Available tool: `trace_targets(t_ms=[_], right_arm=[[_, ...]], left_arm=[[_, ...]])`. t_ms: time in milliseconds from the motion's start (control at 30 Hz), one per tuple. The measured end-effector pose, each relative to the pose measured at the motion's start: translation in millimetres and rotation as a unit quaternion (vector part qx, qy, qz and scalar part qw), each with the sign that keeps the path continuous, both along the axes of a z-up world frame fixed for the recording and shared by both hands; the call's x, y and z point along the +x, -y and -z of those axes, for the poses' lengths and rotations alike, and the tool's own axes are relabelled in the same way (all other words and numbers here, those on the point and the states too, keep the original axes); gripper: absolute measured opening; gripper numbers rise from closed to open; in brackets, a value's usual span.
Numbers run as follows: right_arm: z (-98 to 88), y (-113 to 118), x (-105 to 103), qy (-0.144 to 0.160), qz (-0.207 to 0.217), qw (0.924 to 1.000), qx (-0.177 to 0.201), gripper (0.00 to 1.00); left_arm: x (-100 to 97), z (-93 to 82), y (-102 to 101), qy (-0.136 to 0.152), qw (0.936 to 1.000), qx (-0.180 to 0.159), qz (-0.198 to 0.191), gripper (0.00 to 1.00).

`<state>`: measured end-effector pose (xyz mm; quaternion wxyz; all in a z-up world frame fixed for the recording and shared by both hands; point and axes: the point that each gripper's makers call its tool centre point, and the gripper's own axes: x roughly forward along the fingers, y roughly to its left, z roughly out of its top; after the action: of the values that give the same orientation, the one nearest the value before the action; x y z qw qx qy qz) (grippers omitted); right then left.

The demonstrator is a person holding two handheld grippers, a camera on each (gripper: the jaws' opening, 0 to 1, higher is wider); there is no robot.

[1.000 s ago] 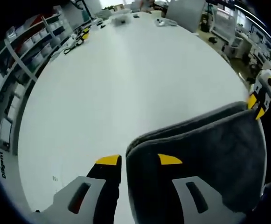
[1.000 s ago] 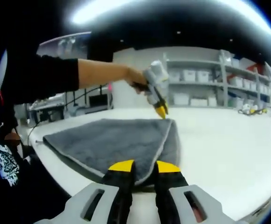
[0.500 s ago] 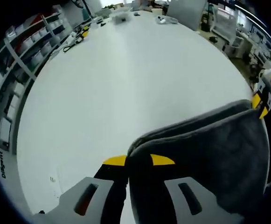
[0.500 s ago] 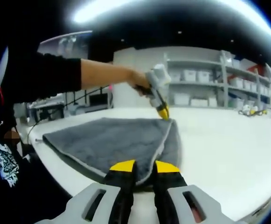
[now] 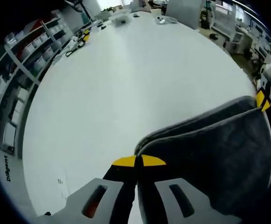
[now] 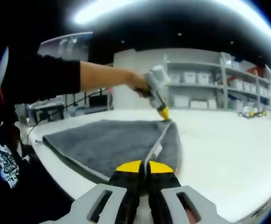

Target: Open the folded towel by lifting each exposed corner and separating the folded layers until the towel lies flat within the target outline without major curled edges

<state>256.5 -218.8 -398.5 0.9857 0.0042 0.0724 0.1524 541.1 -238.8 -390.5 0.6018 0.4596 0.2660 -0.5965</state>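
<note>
Both grippers pinch opposite corners of the folded grey towel on the white table.

In the left gripper view, the left gripper (image 5: 139, 161) has its yellow-tipped jaws clenched together on the near corner of the towel (image 5: 210, 158), whose folded layers spread away to the right across the table (image 5: 126, 88). In the right gripper view, the right gripper (image 6: 143, 166) is likewise clamped on the towel's pale-edged upper layer at its own corner. Shelving (image 6: 205, 86) with bins stands behind the table.

Folded grey towel (image 5: 219, 158) lies on white table (image 5: 116, 88)
</note>
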Motion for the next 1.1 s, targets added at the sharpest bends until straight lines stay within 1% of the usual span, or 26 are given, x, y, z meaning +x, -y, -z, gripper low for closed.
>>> trace_targets(t_ms=[133,200,333,400,433,500,533,600,700,733,867,933,1100], right_arm=[[-5.6,-1.8,-2.1,0.01,-0.003,0.9999,-0.001,0.0],[-12.6,-5.4,-2.6,0.023,-0.009,0.9997,0.005,0.0],[-20.2,-9.6,-0.5,0.031,-0.016,0.9994,0.007,0.0],[-23.8,-11.1,1.0,0.033,-0.017,0.9993,0.006,0.0],[-25.2,-12.2,1.9,0.034,-0.018,0.9992,0.005,0.0],[-29.2,-15.1,4.0,0.034,-0.023,0.9991,0.006,0.0],[-30.3,-16.1,4.4,0.034,-0.024,0.9991,0.007,0.0],[-31.8,-18.1,6.7,0.03,-0.023,0.9993,0.004,0.0],[-32.9,-20.0,9.4,0.025,-0.024,0.9994,-0.001,0.0],[-34.6,-21.0,10.1,0.023,-0.025,0.9994,0.003,0.0],[-47.1,-27.0,11.5,0.034,-0.032,0.9989,-0.004,0.0],[-51.7,-29.5,12.4,0.038,-0.035,0.9986,-0.007,0.0],[-63.1,-43.3,17.0,0.05,-0.053,0.9971,-0.02,0.0]], left_arm=[[-4.9,-2.7,-0.5,-0.009,0.9999,-0.009,0.002,0.01],[-4.6,-6.0,-3.0,-0.004,0.9999,-0.016,0.002,0.01],[-1.5,-13.7,-8.5,0.003,0.9995,-0.03,-0.004,0.01],[1.2,-17.9,-11.2,0.01,0.9992,-0.038,-0.008,0.01],[4.7,-24.3,-11.7,0.014,0.9989,-0.043,-0.009,0.01],[5.4,-29.4,-9.0,0.026,0.998,-0.058,0.001,0.01],[4.2,-33.2,-9.0,0.025,0.9975,-0.066,0.002,0.01],[4.9,-35.8,-10.6,0.028,0.9973,-0.068,0.001,0.01],[8.2,-34.6,-16.6,0.046,0.9968,-0.065,0.007,0.01],[9.5,-35.9,-18.5,0.049,0.9966,-0.066,0.007,0.0],[10.5,-43.4,-18.0,0.05,0.9943,-0.094,0.012,0.0],[9.9,-42.6,-21.3,0.057,0.9942,-0.089,0.018,0.0],[9.0,-56.6,-29.4,0.072,0.992,-0.102,0.018,0.0]])
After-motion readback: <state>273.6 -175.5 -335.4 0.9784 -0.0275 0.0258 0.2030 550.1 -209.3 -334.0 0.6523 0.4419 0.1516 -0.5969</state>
